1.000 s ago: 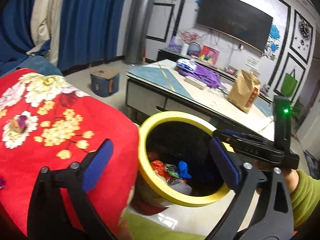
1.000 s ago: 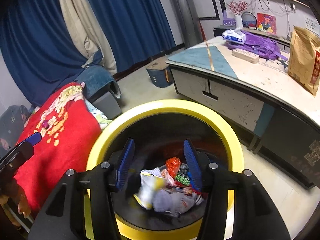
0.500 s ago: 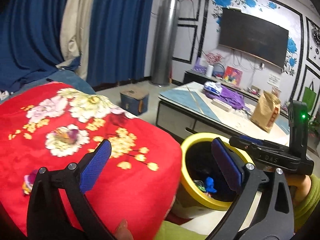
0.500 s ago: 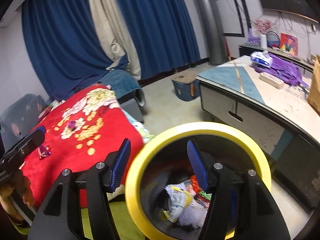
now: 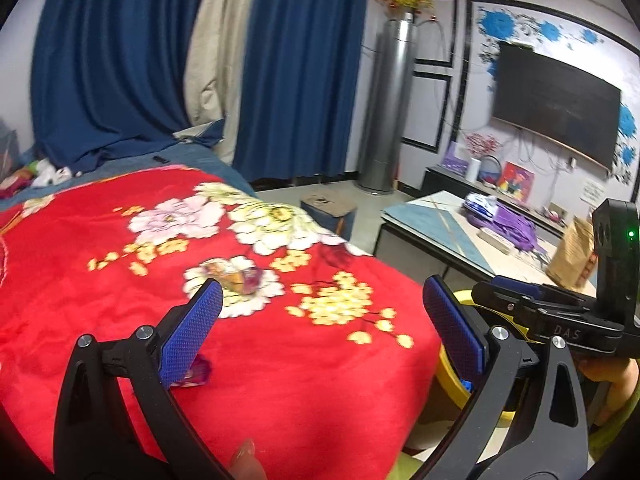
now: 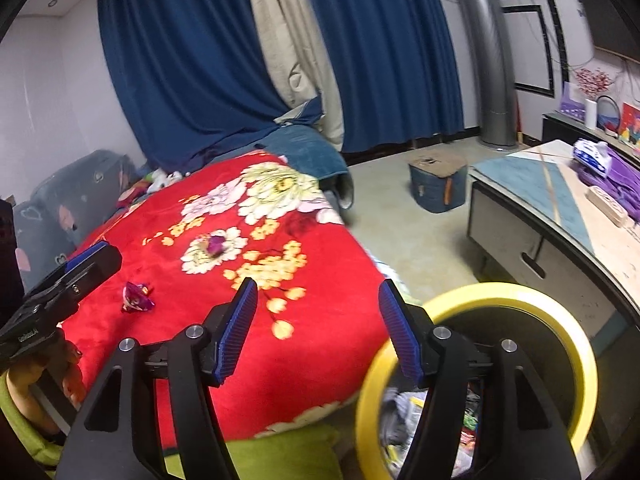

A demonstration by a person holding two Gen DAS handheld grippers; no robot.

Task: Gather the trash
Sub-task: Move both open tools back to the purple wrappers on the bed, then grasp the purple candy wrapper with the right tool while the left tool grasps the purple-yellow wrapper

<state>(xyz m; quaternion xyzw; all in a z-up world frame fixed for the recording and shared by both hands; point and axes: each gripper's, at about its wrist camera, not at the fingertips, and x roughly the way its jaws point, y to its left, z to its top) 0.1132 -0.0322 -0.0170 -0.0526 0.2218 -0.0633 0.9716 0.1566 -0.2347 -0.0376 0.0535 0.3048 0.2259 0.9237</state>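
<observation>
A yellow-rimmed black bin (image 6: 576,328) with several wrappers inside stands on the floor beside a red flowered blanket (image 6: 248,320); its rim shows in the left wrist view (image 5: 448,372). A purple wrapper (image 6: 138,300) lies on the blanket; in the left wrist view (image 5: 198,374) it lies by my left finger. A second crumpled wrapper (image 5: 236,274) sits on a white flower, also in the right wrist view (image 6: 216,244). My left gripper (image 5: 320,328) is open above the blanket. My right gripper (image 6: 320,328) is open and empty between blanket and bin.
A low coffee table (image 6: 560,216) with purple cloth and a brown paper bag (image 5: 572,256) stands to the right. A small blue box (image 6: 438,184) sits on the floor. Blue curtains (image 6: 192,60), a silver column (image 5: 384,112) and a TV (image 5: 556,100) line the walls.
Both grippers have swung left from over the bin toward the red blanket. A wrapper that was falling between the right fingers now lies in the bin. Both stay open.
</observation>
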